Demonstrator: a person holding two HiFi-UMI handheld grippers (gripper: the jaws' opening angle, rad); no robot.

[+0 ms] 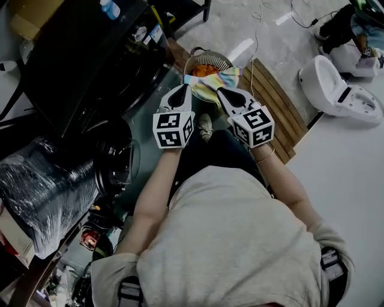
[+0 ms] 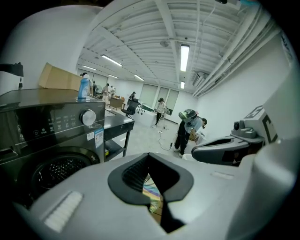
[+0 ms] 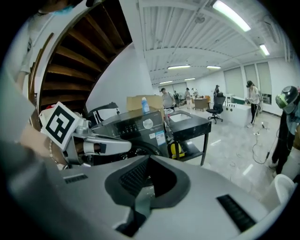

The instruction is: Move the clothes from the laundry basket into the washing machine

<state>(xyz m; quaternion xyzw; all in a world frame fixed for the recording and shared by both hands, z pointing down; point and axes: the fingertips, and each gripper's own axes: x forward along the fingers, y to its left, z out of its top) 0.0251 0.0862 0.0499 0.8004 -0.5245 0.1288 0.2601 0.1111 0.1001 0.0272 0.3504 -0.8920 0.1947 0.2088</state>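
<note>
The person stands over the basket (image 1: pixel 207 57), both arms held out in front, one tool in each hand. The left gripper (image 1: pixel 180 93) has its jaws pressed together with nothing pinched between them. In the left gripper view (image 2: pixel 150 168) the dark pads meet along a seam. The right gripper (image 1: pixel 230 96) is the same, closed and empty, and its own view (image 3: pixel 148 171) shows the pads together.

The clothes (image 1: pixel 211 78) are in the basket, on the floor just beyond the two tips. There is an orange piece on top, and a pale tie-dyed piece spills over the near rim. That tie-dyed cloth lies in front of and between the grippers. The left tip is very near its edge and the right tip is just beside its other end. Whether either tip touches it I cannot tell from above. A strip of the same colourful cloth (image 2: pixel 153 193) shows below the left pads, past the jaws and not caught in them.

The washer (image 1: pixel 90 57) stands to the person's left, dark and front-loading. The left gripper view shows its drum (image 2: pixel 63 169) open to sight. A blue bottle (image 1: pixel 110 8) and a box (image 1: pixel 27 18) sit on top of it. The basket rests beside a slatted wooden platform (image 1: pixel 279 105), and the washer is well to the left of it. Each tool shows in the other's view, side by side and apart.
</note>
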